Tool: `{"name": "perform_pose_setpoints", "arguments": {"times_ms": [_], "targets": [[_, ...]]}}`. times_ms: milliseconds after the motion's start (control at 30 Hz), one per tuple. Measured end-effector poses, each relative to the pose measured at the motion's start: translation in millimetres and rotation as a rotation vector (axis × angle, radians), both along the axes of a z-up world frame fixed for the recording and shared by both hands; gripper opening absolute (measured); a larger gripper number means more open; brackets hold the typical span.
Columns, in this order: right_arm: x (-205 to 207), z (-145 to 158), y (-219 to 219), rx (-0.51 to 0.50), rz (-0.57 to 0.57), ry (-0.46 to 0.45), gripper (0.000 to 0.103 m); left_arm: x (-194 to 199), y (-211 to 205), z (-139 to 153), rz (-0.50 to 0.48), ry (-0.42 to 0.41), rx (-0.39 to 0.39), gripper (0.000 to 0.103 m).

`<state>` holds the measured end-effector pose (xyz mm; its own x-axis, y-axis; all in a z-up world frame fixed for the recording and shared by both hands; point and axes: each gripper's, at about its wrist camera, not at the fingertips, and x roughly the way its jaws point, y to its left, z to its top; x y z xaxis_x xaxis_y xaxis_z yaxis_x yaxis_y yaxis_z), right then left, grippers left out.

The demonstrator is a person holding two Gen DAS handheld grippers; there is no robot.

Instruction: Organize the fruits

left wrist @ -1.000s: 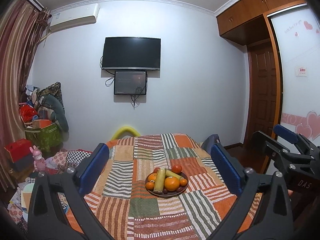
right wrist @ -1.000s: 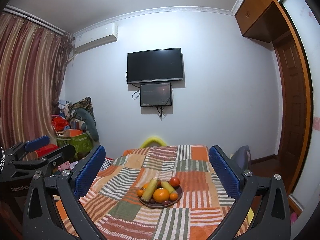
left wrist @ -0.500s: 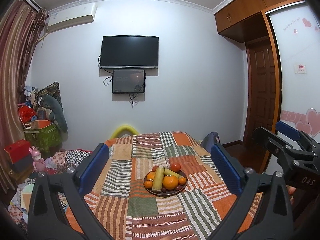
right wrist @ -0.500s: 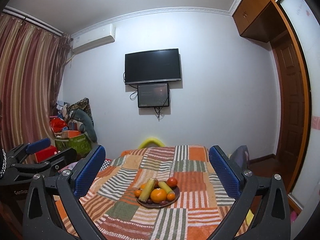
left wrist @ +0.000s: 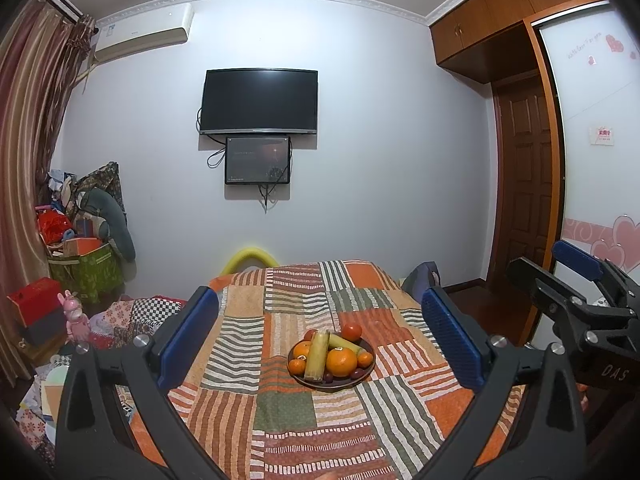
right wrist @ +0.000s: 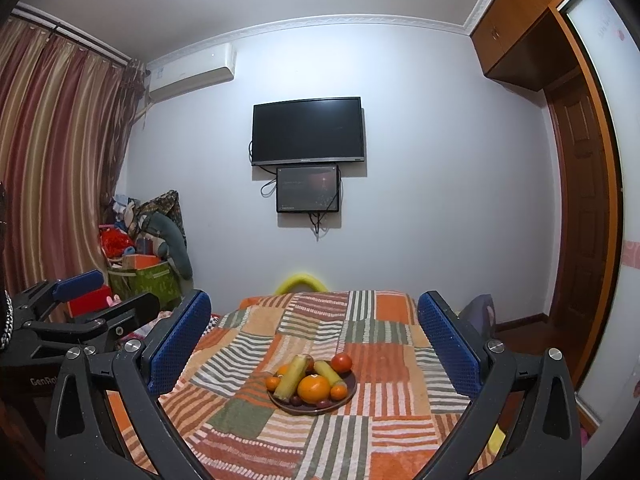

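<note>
Left wrist view: the left gripper (left wrist: pixel 320 334) is held wide open and empty, well short of the plate (left wrist: pixel 362 376). All visible fruits (left wrist: pixel 328 354) are gathered on that plate, mid-bench on the patchwork cloth (left wrist: pixel 280 404). At 3 o'clock the right gripper (right wrist: pixel 316 344) is seen, likewise spread and empty. Heaped fruit fits either a finished gathering or sorting yet to come.

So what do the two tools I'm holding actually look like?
Both match: black angular frames with triangular cut-outs and silver screw heads, and fingers faced with blue textured pads. The left tool shows "GenRo" lettering in the right wrist view; the right tool shows "DAS" in the left wrist view. No cables or sleeves are visible.
</note>
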<state>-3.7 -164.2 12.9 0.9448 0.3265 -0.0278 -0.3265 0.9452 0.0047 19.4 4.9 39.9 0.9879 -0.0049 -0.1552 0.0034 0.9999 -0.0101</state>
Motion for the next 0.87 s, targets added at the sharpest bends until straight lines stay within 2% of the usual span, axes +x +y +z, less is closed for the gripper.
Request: {"name": "perform_pose_setpoints", "arguments": {"times_ms": [867], "targets": [[3.2,-2.5,-2.9,0.006,0.001,0.019,0.103,0.1,1.8,-0.5,-0.014,0.003,-0.010,0.103]]}}
